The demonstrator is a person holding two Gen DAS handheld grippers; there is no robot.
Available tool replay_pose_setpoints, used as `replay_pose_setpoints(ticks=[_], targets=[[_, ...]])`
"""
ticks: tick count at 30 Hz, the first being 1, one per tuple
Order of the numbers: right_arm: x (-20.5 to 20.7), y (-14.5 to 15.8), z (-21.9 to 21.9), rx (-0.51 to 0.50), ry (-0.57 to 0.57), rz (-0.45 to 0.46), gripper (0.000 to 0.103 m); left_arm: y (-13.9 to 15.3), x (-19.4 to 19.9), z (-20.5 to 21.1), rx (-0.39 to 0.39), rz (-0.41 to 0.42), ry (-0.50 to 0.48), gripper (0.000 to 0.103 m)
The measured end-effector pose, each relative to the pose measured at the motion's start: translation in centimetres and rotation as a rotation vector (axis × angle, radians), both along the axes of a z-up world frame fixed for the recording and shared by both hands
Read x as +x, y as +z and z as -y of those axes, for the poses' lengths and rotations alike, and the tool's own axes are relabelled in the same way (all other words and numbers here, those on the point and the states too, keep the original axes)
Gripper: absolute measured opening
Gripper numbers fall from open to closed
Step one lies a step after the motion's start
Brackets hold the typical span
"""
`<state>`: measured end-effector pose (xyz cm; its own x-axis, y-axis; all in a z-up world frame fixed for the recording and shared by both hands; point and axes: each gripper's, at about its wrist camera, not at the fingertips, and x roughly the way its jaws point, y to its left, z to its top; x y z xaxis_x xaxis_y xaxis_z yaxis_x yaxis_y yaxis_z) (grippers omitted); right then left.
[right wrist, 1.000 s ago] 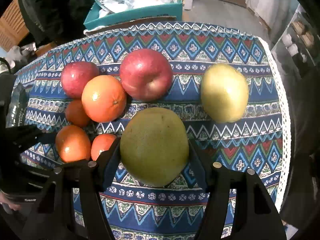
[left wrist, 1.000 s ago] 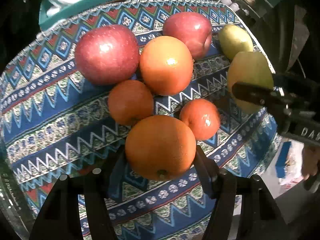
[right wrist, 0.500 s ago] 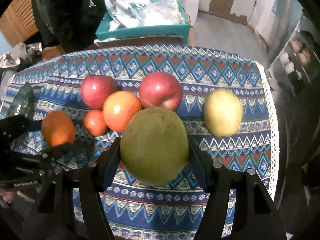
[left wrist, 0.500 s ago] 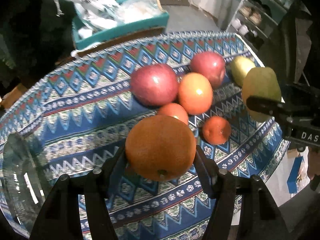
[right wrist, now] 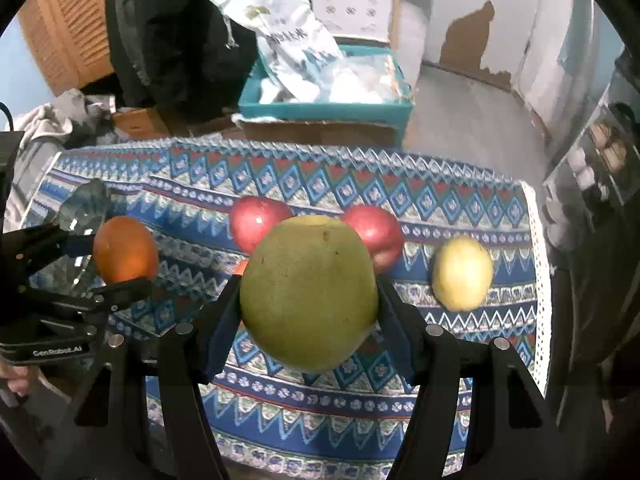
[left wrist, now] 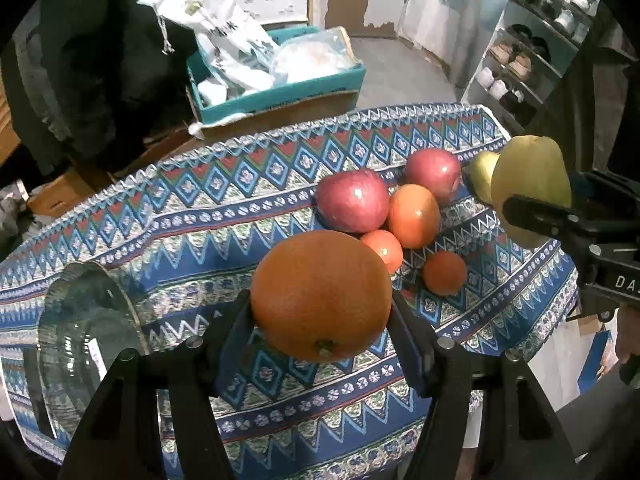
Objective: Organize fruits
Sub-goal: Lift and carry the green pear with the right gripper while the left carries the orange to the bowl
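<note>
My left gripper (left wrist: 322,312) is shut on a large orange (left wrist: 320,294) and holds it above the patterned tablecloth (left wrist: 224,216). My right gripper (right wrist: 308,300) is shut on a big green pear (right wrist: 308,292), also lifted; it shows at the right of the left wrist view (left wrist: 528,184). On the cloth lie two red apples (left wrist: 352,200) (left wrist: 432,174), an orange (left wrist: 414,216), two small tangerines (left wrist: 384,250) (left wrist: 444,272) and a yellow-green pear (right wrist: 462,272). A clear glass plate (left wrist: 84,340) sits at the left end of the table.
A teal box (left wrist: 280,92) with plastic bags stands on a cardboard carton behind the table. A shoe rack (left wrist: 532,48) is at the far right. The table's right edge (right wrist: 538,264) has a white lace trim.
Both grippers have risen and pulled back with their fruit, so the table looks farther away. The left gripper has swung left and the glass plate has come into view.
</note>
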<state>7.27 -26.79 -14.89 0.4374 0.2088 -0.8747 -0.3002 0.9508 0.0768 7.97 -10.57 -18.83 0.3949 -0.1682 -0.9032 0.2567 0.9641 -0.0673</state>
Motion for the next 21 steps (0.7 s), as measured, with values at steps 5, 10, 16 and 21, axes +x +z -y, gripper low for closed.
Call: replay_pose_setpoints(ticks=[5,10,16,21], targets=[[-0.2,1.9,-1.3,0.033,0.028,0.041,0.064,1.4,-0.6,-1.1,-0.010,0.027,0.013,0.067],[-0.7,3.7,-2.8,0.064,0.058,0.080,0.064,3.1,-1.4,-2.8,-0.011,0.064,0.027,0.067],[-1.0,5.2,-4.6,0.090,0.095,0.110,0.064,4.9,-2.3,-4.9,-0.013,0.105,0.053,0.067],[-1.2,6.0,-6.2,0.111,0.127,0.124,0.064,5.8,-2.7,-6.8,-0.031,0.116,0.082,0.067]])
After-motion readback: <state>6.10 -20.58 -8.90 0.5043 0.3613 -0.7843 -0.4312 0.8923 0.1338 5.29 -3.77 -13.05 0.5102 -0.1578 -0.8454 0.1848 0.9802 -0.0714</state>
